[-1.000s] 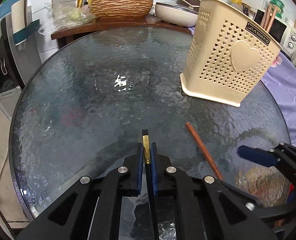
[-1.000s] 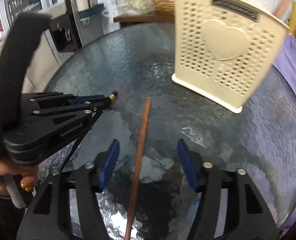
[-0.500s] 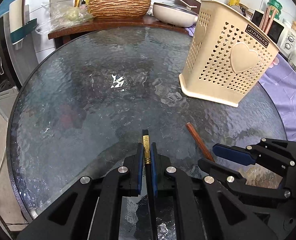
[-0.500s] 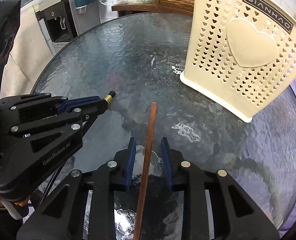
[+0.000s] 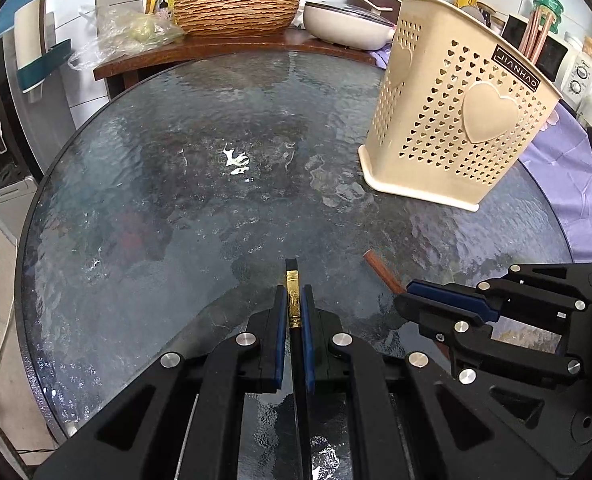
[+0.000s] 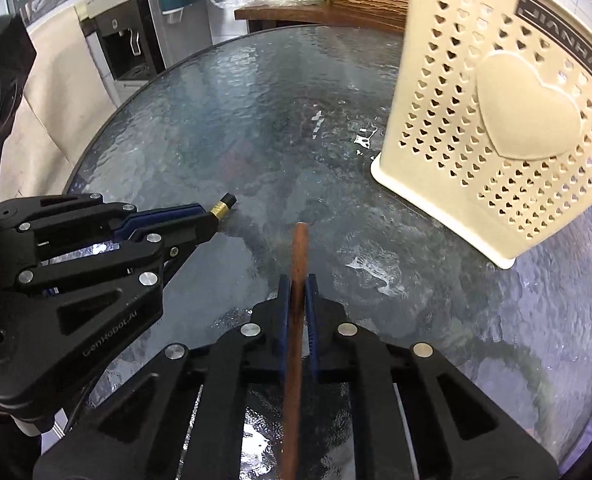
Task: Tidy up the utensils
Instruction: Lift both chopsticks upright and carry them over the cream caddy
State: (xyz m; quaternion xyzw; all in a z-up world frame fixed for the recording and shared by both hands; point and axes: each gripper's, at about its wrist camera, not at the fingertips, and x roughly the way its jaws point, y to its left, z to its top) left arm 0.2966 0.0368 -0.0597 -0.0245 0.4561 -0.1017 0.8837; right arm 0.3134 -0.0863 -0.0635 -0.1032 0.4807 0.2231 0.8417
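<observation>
Brown chopstick (image 6: 299,264) points lengthwise toward the holder (image 6: 496,128).

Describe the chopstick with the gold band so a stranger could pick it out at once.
On the round textured-glass table, in front of the cream heart-perforated plastic utensil basket, two hand-held grippers each clamp a stick. The left hand-held gripper holds the black chopstick with a gold band; its neighbour is plain reddish-brown wood.

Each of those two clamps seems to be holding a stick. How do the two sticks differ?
The left gripper holds a black chopstick with a gold band near its end; the right gripper holds a plain reddish-brown chopstick with no band. The black end shows short past its pads; the brown end sticks out farther. Both are pinched between shut blue pads, pointing over the glass table.
</observation>
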